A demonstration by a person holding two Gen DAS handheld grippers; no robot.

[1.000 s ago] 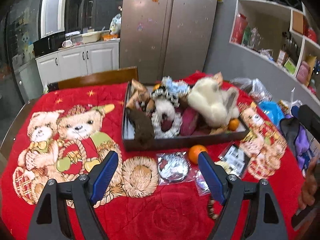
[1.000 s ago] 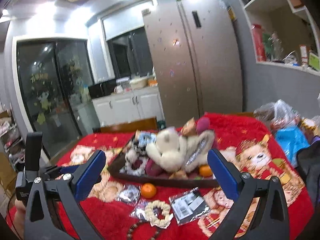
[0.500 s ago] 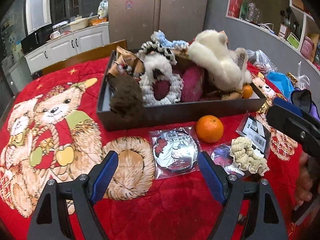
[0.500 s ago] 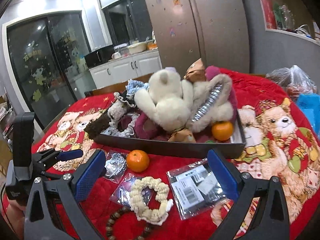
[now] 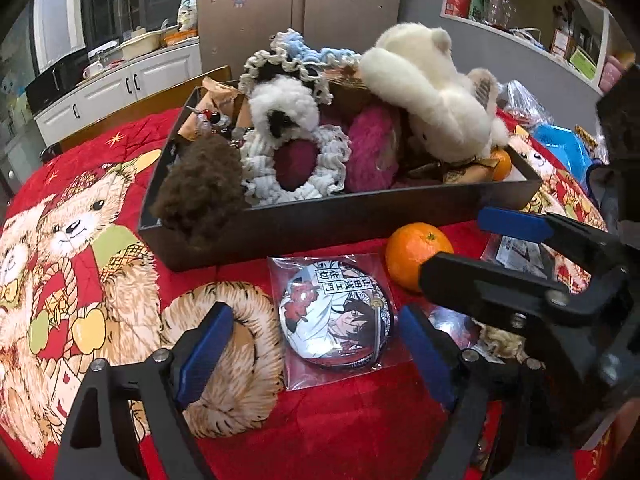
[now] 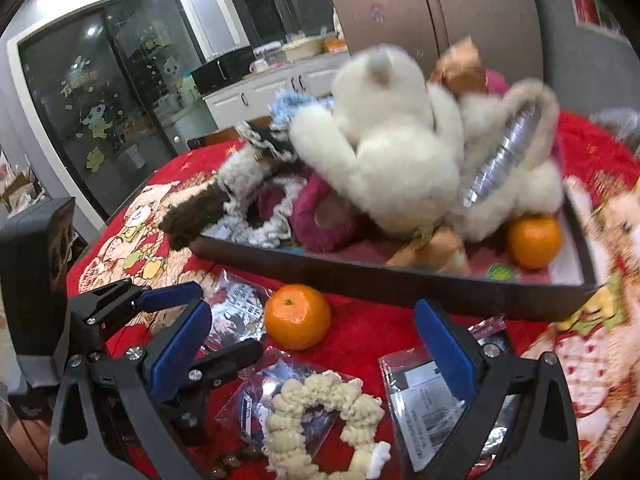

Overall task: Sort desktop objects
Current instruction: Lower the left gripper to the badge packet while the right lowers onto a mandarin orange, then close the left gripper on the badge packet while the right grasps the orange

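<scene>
A round picture badge in a clear bag (image 5: 336, 316) lies on the red cloth just ahead of my left gripper (image 5: 316, 354). Its jaws are opening, and the pads touch nothing. A loose orange (image 6: 298, 316) sits in front of the black tray (image 6: 400, 284), which is heaped with a white plush toy (image 6: 392, 152) and scrunchies. My right gripper (image 6: 312, 344) is open, low over the cloth just short of that orange. A cream scrunchie (image 6: 320, 420) lies under it, on another clear bag. A barcode packet (image 6: 424, 400) lies by its right finger. The two grippers crowd close together.
A red bear-print blanket (image 5: 80, 240) covers the table. A second orange (image 6: 534, 242) sits in the tray's right corner. Brown beads (image 6: 236, 460) lie at the near edge. A blue bag (image 5: 560, 148) lies right of the tray. Cupboards and a fridge stand behind.
Both grippers have come down and forward toward the loose items in front of the tray. The right gripper has swung into the left view beside the orange. The left jaws stand slightly wider.
</scene>
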